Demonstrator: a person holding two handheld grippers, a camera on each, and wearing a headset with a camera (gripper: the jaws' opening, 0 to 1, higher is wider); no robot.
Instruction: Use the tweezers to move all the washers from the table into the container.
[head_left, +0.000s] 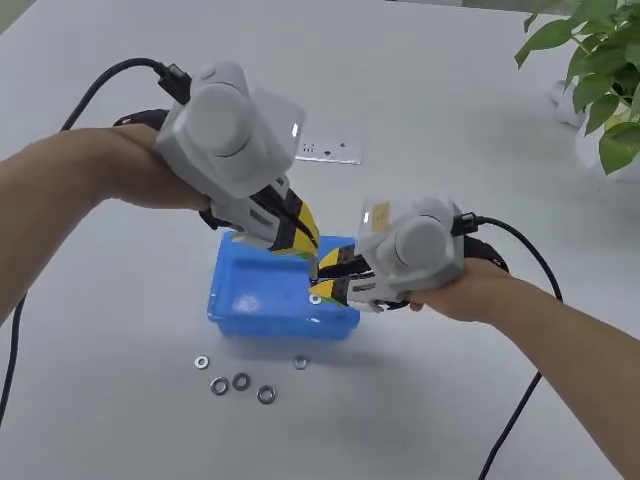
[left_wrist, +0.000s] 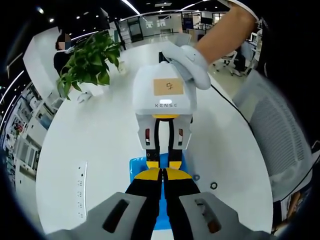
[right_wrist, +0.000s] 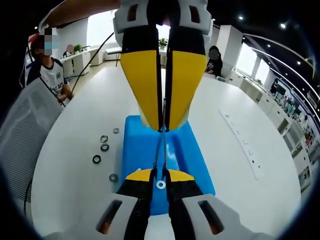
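Left fingers (left_wrist: 150, 176) clenched on tweezers (right_wrist: 161, 150), right fingers (right_wrist: 142, 176) pinching washer (right_wrist: 160, 184) over blue container (right_wrist: 137, 150)

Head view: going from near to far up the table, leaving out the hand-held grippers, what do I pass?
The loose washers → blue container → white socket strip.

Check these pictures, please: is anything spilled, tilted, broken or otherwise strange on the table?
Nothing stands out. The blue container sits flat on the table, five washers lie loose before it, and the left claw and right claw meet above it at the thin tweezers.
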